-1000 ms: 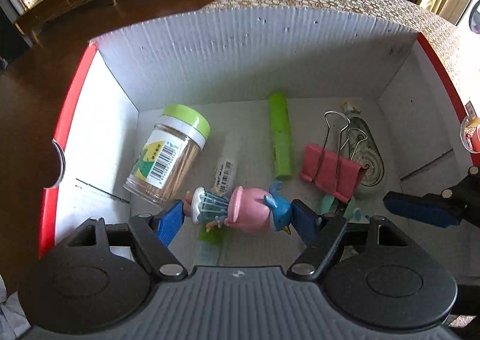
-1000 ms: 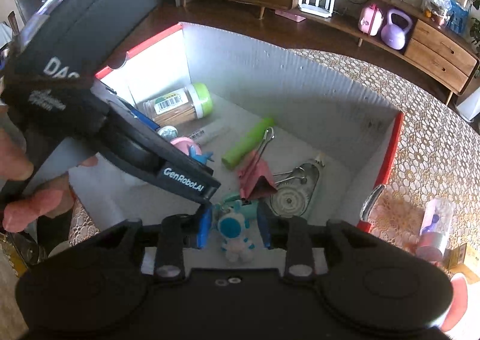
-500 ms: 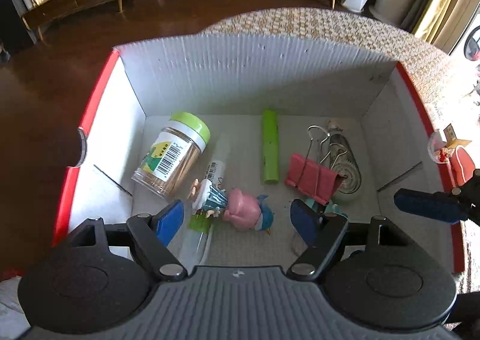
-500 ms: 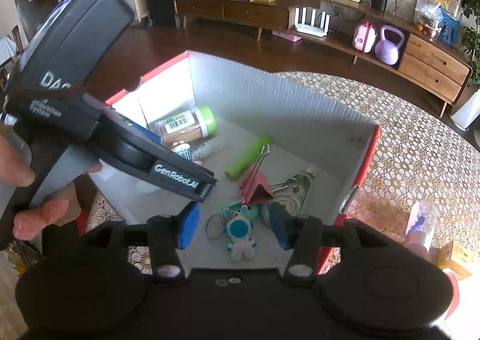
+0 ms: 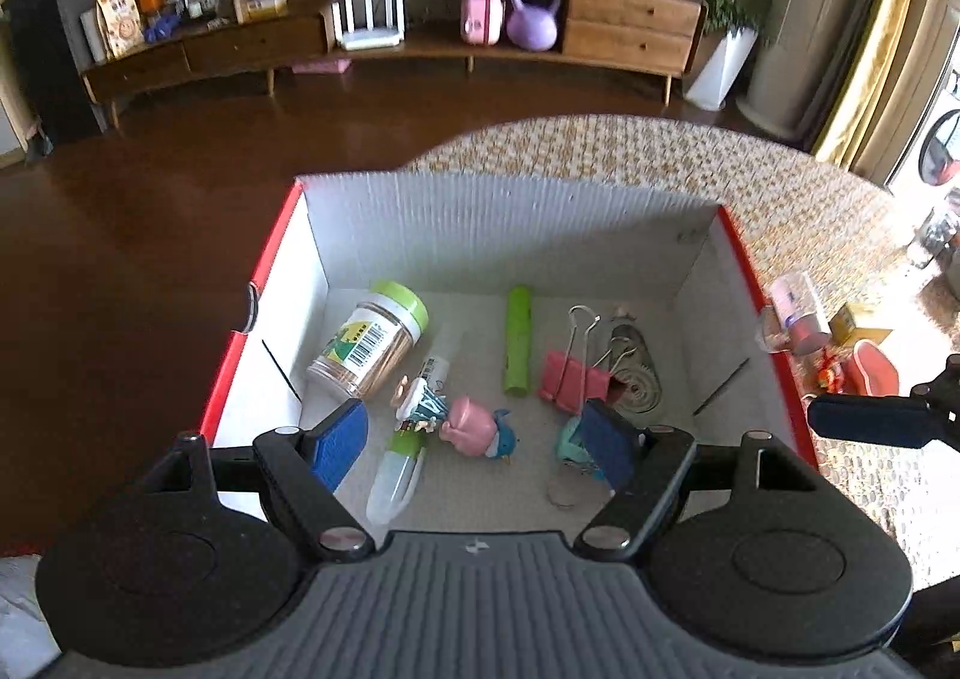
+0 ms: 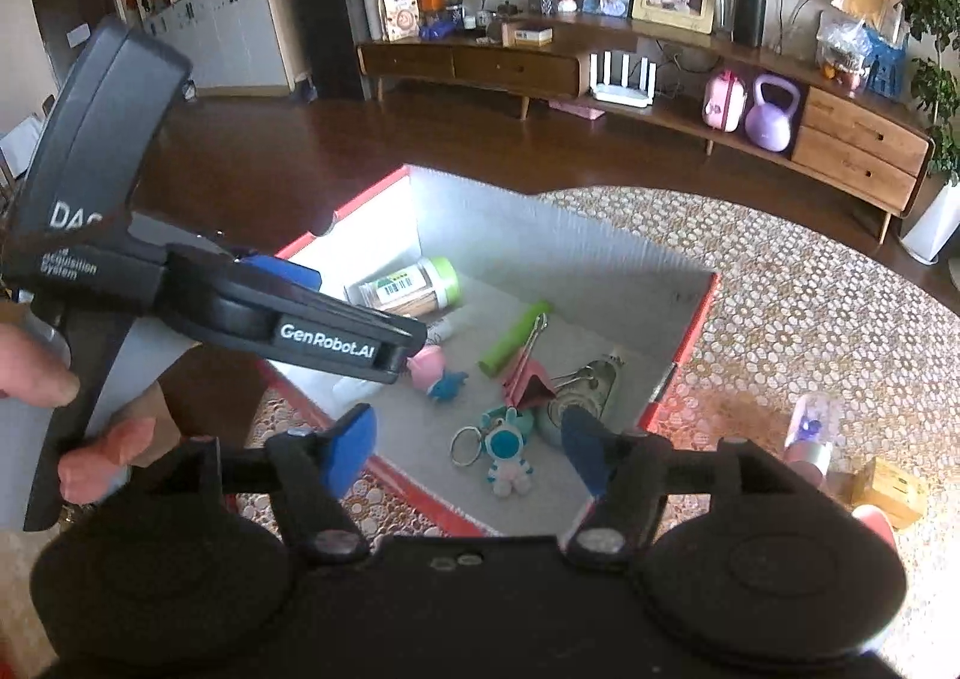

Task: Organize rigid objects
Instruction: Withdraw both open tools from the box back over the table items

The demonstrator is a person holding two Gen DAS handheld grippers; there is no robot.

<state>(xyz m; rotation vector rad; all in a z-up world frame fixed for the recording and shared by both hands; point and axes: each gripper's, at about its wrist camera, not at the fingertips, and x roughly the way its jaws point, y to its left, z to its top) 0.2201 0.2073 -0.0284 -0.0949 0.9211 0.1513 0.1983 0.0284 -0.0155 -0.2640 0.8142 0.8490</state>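
Below us, both wrist views look down into 1 white-walled box [image 5: 480, 235] with red rims, set on a table [image 6: 810, 307] covered in a honeycomb-pattern cloth. We hold the left gripper [image 5: 477, 448] above the near edge of the box, its 2 blue pads spread wide with nothing between them. The right gripper [image 6: 468, 448] hangs over the box's near corner; its jaws are opening and nothing is pressed by the pads, though an astronaut keychain [image 6: 507, 454] lies on the box floor in line with the gap. On the floor we count a jar [image 5: 369, 340] with a green lid lying on its side by the left wall, a clear tube [image 5: 414, 427] with a printed label just beside it, and a pink pig figure [image 5: 474, 430] touching the tube's near part. A green cylinder [image 5: 519, 340] lies mid-floor, apart from the jar. To its right a pink binder clip [image 5: 570, 373] rests against a round metal item [image 5: 636, 379] that we cannot identify. In the right wrist view, fingers [image 6: 108, 439] of a hand grip the left gripper's grey handle. Outside the box, a small pink-capped bottle [image 5: 795, 310] lies on the cloth near the right wall.
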